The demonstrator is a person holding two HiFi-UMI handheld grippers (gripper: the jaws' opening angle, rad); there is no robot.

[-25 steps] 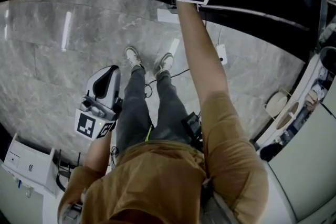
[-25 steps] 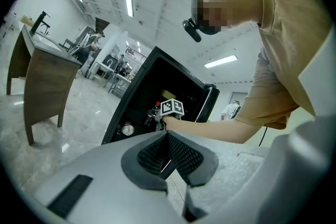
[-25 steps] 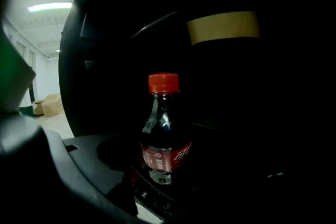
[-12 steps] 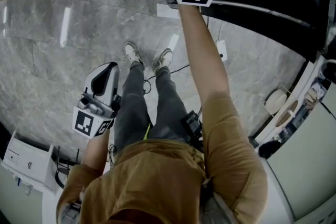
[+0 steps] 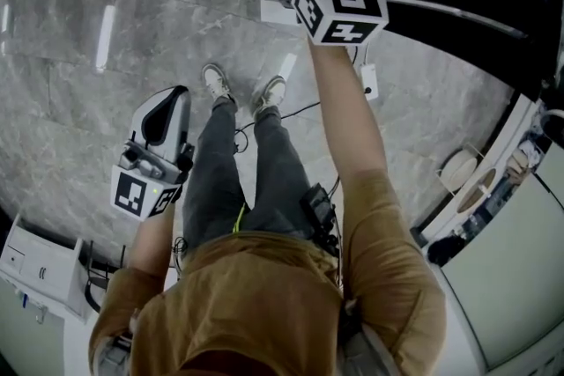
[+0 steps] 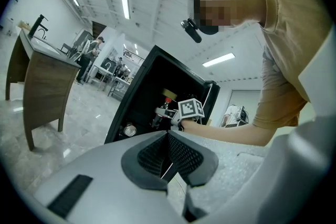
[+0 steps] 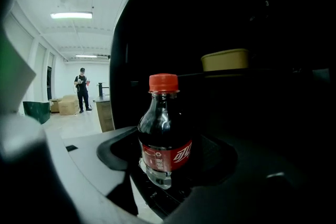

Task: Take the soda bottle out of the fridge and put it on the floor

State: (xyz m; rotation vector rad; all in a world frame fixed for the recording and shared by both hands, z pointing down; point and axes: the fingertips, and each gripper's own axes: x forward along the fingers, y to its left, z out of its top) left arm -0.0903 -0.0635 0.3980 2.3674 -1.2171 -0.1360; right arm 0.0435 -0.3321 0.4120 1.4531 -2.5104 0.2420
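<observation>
Clamping the soda bottle [image 7: 164, 131] upright at the fridge [image 7: 262, 23] opening, your right hand-held gripper [image 7: 167, 170] grips its lower body; your left hand-held gripper [image 6: 169, 157] hangs with jaws together, empty.

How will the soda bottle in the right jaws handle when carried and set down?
The soda bottle looks dark nearly to the cap, so probably heavy for its size. Its glossy round wall may slip in the right gripper. Tall and narrow, it could tip when set down.
</observation>
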